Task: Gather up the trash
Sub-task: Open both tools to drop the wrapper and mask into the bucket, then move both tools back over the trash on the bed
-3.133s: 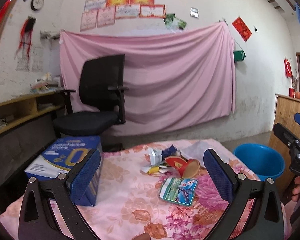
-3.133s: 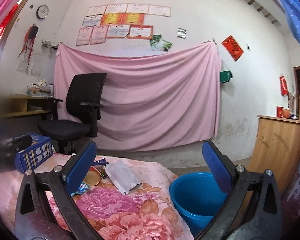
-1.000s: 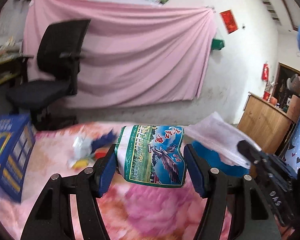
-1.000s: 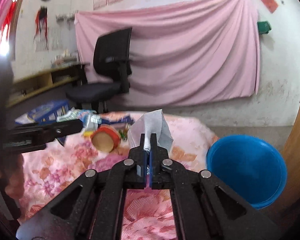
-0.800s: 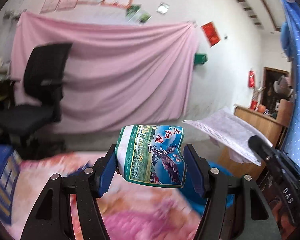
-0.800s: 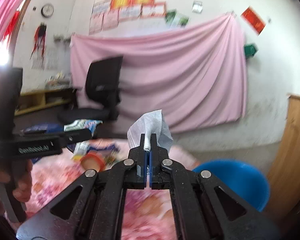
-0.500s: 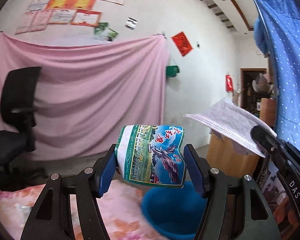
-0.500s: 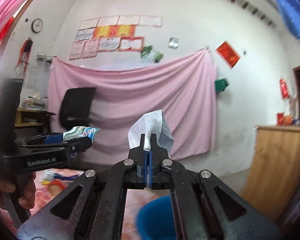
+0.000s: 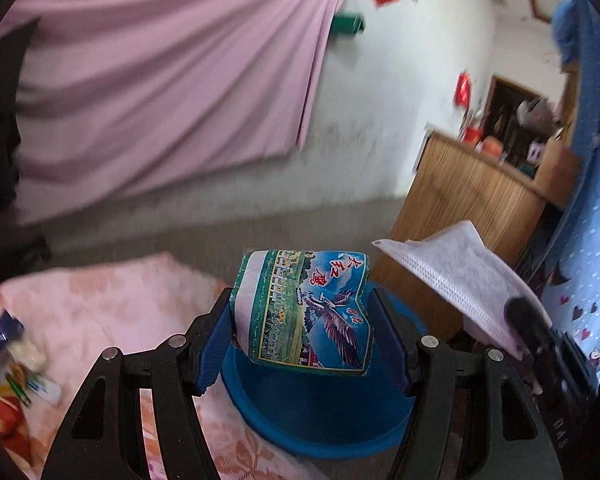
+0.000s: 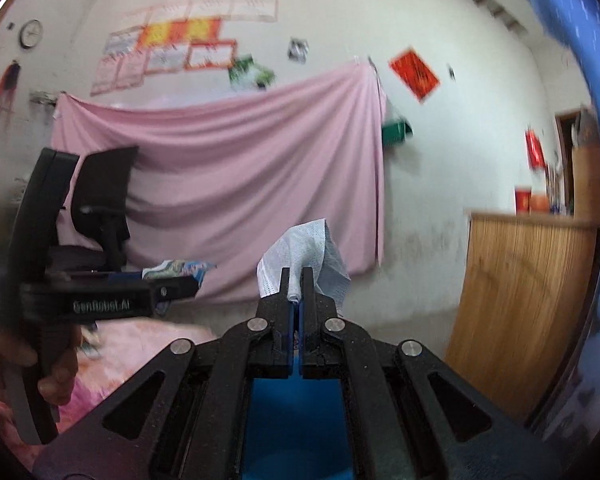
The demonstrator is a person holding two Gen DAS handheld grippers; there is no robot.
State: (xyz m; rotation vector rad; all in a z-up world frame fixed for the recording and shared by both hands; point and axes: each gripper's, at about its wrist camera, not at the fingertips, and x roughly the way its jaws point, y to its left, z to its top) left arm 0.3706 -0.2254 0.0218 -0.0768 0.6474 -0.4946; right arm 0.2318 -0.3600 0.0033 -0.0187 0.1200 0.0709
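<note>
My left gripper [image 9: 302, 320] is shut on a green and blue printed wrapper [image 9: 304, 312] and holds it over the blue bucket [image 9: 320, 412]. My right gripper [image 10: 296, 280] is shut on a white face mask [image 10: 304, 252], also above the bucket [image 10: 296, 432], which shows low between its arms. In the left wrist view the mask [image 9: 456, 276] and the right gripper [image 9: 540, 340] are at the right. In the right wrist view the left gripper [image 10: 180, 280] with the wrapper [image 10: 180, 270] is at the left.
The table with a pink floral cloth [image 9: 112, 312] lies left of the bucket, with more trash [image 9: 8, 368] at its left edge. A wooden cabinet [image 9: 472, 200] stands behind the bucket. A black office chair [image 10: 100, 208] stands by the pink curtain.
Both grippers took hold of their items and carried them right from the table to above the blue bucket. The left view has tilted down onto the bucket.
</note>
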